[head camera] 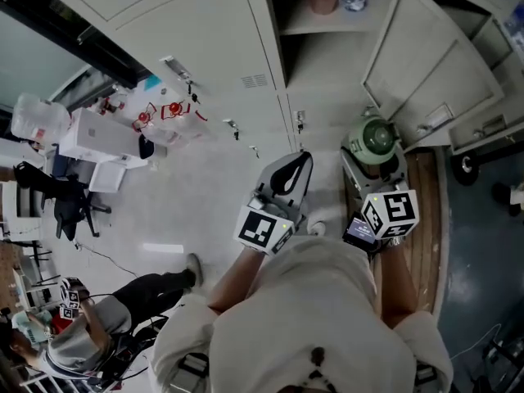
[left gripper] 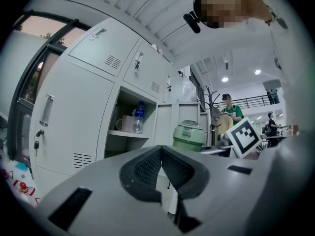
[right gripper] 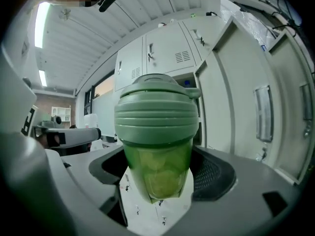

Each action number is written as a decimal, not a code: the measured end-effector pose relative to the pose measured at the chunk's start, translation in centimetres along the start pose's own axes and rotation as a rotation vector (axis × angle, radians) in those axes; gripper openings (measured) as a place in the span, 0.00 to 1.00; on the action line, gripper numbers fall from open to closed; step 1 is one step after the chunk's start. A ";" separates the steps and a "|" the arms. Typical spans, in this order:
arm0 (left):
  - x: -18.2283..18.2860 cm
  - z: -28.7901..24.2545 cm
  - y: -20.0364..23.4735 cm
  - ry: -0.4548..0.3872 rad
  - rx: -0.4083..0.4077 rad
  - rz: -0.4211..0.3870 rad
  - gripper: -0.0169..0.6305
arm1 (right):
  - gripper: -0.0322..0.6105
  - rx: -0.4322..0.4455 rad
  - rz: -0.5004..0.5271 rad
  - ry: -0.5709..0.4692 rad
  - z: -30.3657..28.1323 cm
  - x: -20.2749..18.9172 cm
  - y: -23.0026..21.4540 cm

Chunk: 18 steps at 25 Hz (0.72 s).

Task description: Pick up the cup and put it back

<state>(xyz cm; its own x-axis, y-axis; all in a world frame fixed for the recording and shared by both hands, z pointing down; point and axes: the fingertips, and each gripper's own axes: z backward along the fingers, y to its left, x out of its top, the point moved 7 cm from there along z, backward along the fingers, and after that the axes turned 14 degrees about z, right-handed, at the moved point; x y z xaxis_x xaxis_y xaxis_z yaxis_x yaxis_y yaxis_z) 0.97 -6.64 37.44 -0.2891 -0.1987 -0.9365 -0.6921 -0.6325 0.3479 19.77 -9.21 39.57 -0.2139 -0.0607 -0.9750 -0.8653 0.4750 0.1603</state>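
A green translucent cup (head camera: pixel 376 138) with a ribbed green lid is upright between the jaws of my right gripper (head camera: pixel 372 155), which is shut on it. In the right gripper view the cup (right gripper: pixel 157 132) fills the centre, and the gripper (right gripper: pixel 158 173) clamps its lower body. My left gripper (head camera: pixel 291 173) is held beside it to the left, jaws shut with nothing between them; in its own view the gripper (left gripper: pixel 161 167) points at the lockers and the cup (left gripper: pixel 189 134) shows to the right. Ahead is an open locker compartment (head camera: pixel 327 27).
On the compartment's shelf (left gripper: pixel 129 133) stand a pale mug (left gripper: pixel 125 124) and a water bottle (left gripper: pixel 139 117). Its door (head camera: pixel 426 60) hangs open to the right. Closed lockers (head camera: pixel 196 47) run to the left. A person (head camera: pixel 82 334) sits at lower left.
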 end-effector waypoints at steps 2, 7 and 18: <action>-0.1 0.9 -0.4 -0.008 0.006 -0.002 0.04 | 0.64 -0.006 0.001 -0.003 2.1 0.3 0.4; -0.7 2.7 -1.3 -0.017 0.021 0.001 0.04 | 0.64 -0.043 -0.018 -0.007 7.2 0.3 1.5; -1.4 5.3 -2.6 -0.016 0.034 -0.002 0.04 | 0.64 -0.059 -0.050 -0.001 12.1 -0.5 3.6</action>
<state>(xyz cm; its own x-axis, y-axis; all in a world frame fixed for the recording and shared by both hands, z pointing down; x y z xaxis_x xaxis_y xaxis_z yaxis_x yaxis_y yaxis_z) -0.32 -0.79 38.07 -0.2981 -0.1856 -0.9363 -0.7148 -0.6066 0.3478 22.27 3.09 38.81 -0.1694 -0.0820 -0.9821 -0.9000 0.4190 0.1203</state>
